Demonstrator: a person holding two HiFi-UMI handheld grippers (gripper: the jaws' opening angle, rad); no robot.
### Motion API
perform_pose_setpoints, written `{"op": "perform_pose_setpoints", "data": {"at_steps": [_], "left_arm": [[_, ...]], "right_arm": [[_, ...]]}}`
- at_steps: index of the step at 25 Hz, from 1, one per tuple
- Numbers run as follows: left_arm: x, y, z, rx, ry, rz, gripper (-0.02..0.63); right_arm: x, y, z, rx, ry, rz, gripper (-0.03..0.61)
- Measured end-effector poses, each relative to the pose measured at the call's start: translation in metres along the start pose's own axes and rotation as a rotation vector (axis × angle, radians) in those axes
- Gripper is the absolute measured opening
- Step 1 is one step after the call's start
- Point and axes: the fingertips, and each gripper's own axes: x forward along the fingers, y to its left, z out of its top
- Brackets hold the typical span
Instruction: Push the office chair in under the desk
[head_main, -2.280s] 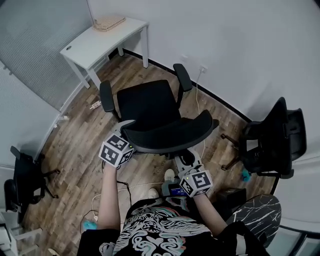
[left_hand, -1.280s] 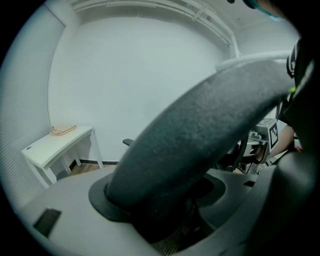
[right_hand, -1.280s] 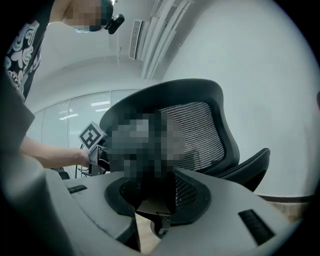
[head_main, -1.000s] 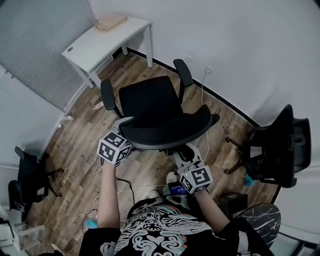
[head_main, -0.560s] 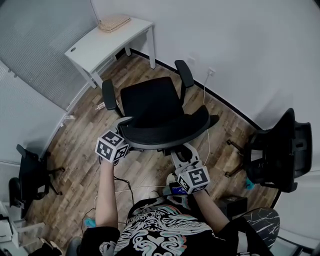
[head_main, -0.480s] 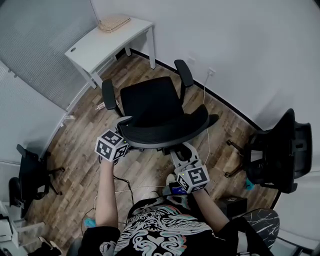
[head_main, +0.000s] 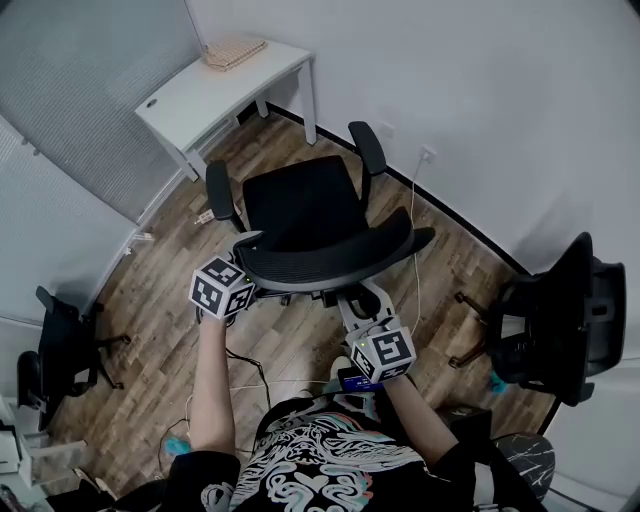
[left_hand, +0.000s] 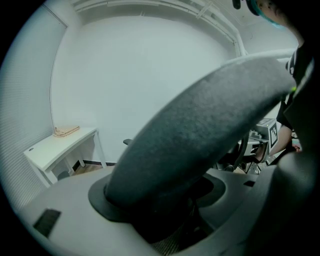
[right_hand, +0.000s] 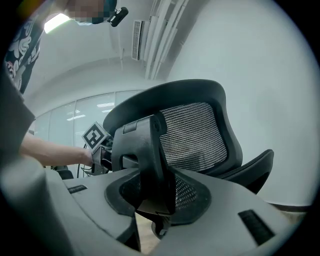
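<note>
A black office chair (head_main: 300, 205) stands mid-floor, its seat facing the white desk (head_main: 200, 95) at the upper left. My left gripper (head_main: 247, 248) is shut on the left end of the backrest's top rim (head_main: 330, 262). In the left gripper view that padded rim (left_hand: 200, 130) fills the gap between the jaws of the left gripper (left_hand: 165, 197). My right gripper (head_main: 360, 302) sits lower, behind the backrest. There the right gripper (right_hand: 155, 200) is shut on the black back support bracket (right_hand: 145, 160) below the mesh back (right_hand: 195, 135).
A second black chair (head_main: 565, 300) stands at the right wall, and a third one (head_main: 50, 340) at the left edge. A cable (head_main: 412, 235) runs from a wall socket across the wood floor. A wicker item (head_main: 235, 52) lies on the desk.
The chair and both grippers have edged a little toward the desk, while the spare chair at the right has drifted back in the view. Both grips look the same.
</note>
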Motion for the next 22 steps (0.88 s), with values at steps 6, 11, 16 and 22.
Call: {"op": "perform_pose_setpoints", "data": {"at_steps": [6,11,16,22], "left_arm": [[0.005,0.005,0.005,-0.005,-0.002,0.017,0.308],[0.011,0.007,0.009,-0.014,0.0,0.019,0.308],[0.016,0.011,0.012,-0.016,-0.002,0.028,0.308],[0.017,0.017,0.016,-0.014,-0.01,0.037,0.308]], "right_arm": [[0.006,-0.007,0.003,-0.006,0.006,0.021,0.106],[0.01,-0.016,0.005,-0.008,0.001,0.026,0.104],[0.014,-0.021,0.006,-0.004,0.009,0.037,0.104],[0.022,-0.023,0.008,-0.011,0.008,0.053,0.104]]}}
